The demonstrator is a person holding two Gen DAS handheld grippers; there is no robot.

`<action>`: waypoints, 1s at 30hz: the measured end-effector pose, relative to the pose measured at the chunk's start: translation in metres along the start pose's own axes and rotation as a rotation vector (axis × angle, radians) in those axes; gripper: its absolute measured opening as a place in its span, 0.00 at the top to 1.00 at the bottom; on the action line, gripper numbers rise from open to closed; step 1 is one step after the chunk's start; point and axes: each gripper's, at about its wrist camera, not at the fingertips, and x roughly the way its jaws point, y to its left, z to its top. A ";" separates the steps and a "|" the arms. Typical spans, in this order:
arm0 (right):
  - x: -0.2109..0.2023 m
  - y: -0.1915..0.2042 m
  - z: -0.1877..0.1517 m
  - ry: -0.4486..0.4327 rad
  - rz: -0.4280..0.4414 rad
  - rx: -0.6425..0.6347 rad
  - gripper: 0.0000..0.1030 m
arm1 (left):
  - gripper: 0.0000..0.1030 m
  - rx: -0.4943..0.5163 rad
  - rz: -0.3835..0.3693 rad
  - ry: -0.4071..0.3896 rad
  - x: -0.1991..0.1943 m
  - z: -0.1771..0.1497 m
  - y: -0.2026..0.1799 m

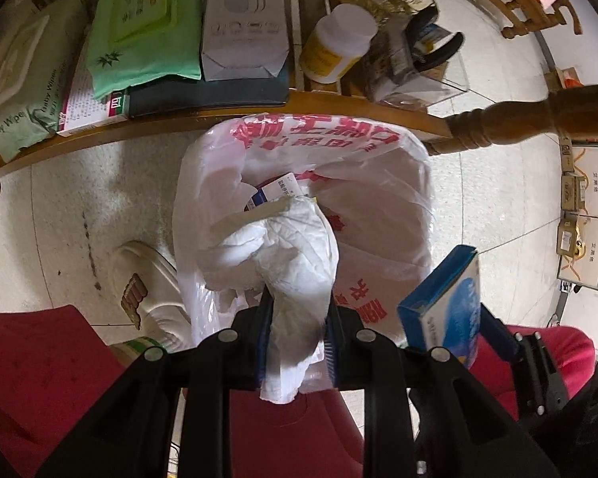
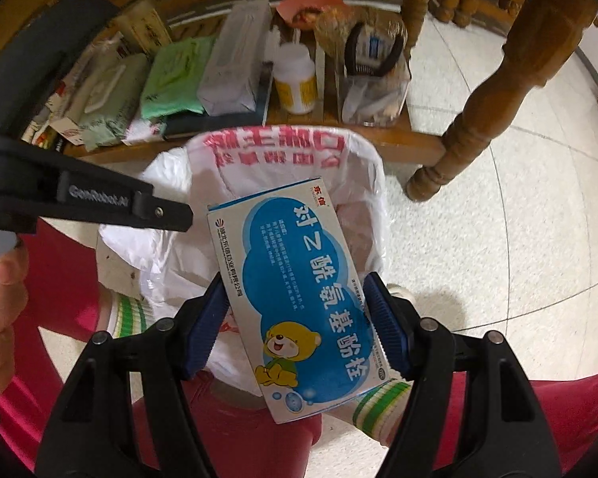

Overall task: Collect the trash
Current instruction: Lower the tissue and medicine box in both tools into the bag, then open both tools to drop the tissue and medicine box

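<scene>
My left gripper [image 1: 297, 310] is shut on a crumpled white tissue [image 1: 283, 255] and holds it over the open mouth of a trash bin lined with a white plastic bag with red print [image 1: 378, 183]. My right gripper [image 2: 299, 318] is shut on a blue and white medicine box with a cartoon bear [image 2: 299, 290], held over the same bag [image 2: 283, 147]. The box also shows at the right in the left wrist view [image 1: 444, 302]. Some packaging lies inside the bag [image 1: 275, 191].
A low wooden shelf [image 1: 219, 113] behind the bin holds wipes packs [image 1: 147, 28], a white box [image 1: 243, 20] and a yellow-labelled bottle [image 1: 339, 47]. A turned table leg [image 2: 474, 119] stands at the right. The person's red trousers [image 1: 40, 358] and slipper [image 1: 147, 283] are near the bin.
</scene>
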 end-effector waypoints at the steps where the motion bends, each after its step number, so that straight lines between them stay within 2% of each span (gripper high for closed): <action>1: 0.006 -0.001 0.001 0.012 0.004 0.013 0.35 | 0.78 -0.001 0.004 0.005 0.005 0.003 0.001; 3: 0.016 -0.002 0.003 0.029 0.006 0.023 0.35 | 0.78 -0.010 0.008 0.020 0.016 0.008 0.004; 6: 0.034 -0.002 0.005 0.057 0.013 0.028 0.35 | 0.78 -0.045 -0.030 0.071 0.034 0.014 0.010; 10: 0.052 0.002 0.005 0.097 0.029 0.031 0.34 | 0.78 -0.032 0.018 0.070 0.043 0.019 0.010; 21: 0.073 0.008 0.000 0.143 0.038 0.010 0.34 | 0.77 -0.054 0.002 0.114 0.063 0.026 0.013; 24: 0.079 0.012 0.000 0.147 0.042 0.011 0.34 | 0.67 -0.064 0.012 0.130 0.069 0.028 0.014; 30: 0.083 0.007 0.004 0.148 0.059 0.016 0.33 | 0.54 -0.043 0.042 0.135 0.073 0.028 0.010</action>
